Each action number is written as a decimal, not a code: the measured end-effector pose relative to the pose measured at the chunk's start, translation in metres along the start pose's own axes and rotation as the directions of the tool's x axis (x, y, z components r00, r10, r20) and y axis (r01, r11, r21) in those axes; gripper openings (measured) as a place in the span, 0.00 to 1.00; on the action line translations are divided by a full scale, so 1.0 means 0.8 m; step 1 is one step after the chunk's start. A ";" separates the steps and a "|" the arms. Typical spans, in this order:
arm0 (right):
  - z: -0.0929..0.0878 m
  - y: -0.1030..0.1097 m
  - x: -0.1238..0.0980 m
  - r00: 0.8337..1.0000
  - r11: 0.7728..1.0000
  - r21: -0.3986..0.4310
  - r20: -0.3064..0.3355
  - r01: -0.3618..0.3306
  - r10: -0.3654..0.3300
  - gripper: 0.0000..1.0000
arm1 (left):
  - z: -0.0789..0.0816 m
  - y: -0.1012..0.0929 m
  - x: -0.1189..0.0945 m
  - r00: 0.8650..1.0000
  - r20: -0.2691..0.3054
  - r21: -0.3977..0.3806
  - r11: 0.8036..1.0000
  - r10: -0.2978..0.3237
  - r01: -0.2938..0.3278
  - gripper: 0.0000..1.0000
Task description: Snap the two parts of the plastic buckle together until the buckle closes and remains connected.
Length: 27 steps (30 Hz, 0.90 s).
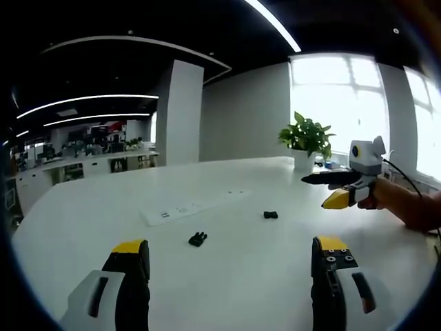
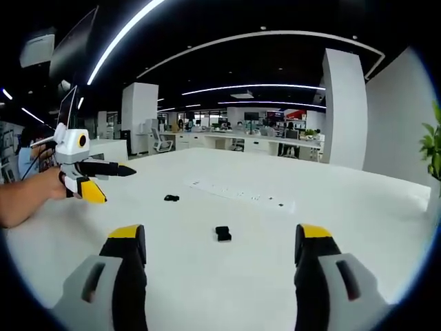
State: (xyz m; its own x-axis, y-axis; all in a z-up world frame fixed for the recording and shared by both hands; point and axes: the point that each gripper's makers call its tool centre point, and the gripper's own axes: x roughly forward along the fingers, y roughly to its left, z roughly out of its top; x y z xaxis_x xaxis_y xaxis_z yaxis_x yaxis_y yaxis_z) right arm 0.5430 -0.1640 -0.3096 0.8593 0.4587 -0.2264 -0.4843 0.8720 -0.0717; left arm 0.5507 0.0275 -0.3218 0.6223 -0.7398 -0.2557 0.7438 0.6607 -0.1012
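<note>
Open-plan office interior. A large white counter occupies the foreground in both views; a white power strip is set flush into its surface. Ceiling is dark, fitted with long curved linear light strips, all lit. A white square column stands behind the counter, adjoining a plain light-grey wall. In the left gripper view, large bright windows admit strong daylight at right; a potted green plant in a white pot stands at the counter's far edge beneath them. Rows of white desks with monitors and office chairs fill the background. A second white column stands farther back.
</note>
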 end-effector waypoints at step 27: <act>0.001 -0.013 0.026 1.000 1.000 -0.010 -0.014 0.003 -0.003 0.88 | 0.007 0.010 0.025 1.000 -0.009 0.015 1.000 -0.021 0.021 0.99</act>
State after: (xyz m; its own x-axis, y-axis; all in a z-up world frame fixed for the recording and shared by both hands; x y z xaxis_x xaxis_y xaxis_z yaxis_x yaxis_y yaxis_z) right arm 0.5663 -0.1632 -0.3126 0.8583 0.4538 -0.2395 -0.4836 0.8714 -0.0822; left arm 0.5705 0.0176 -0.3227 0.6046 -0.7521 -0.2625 0.7603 0.6431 -0.0916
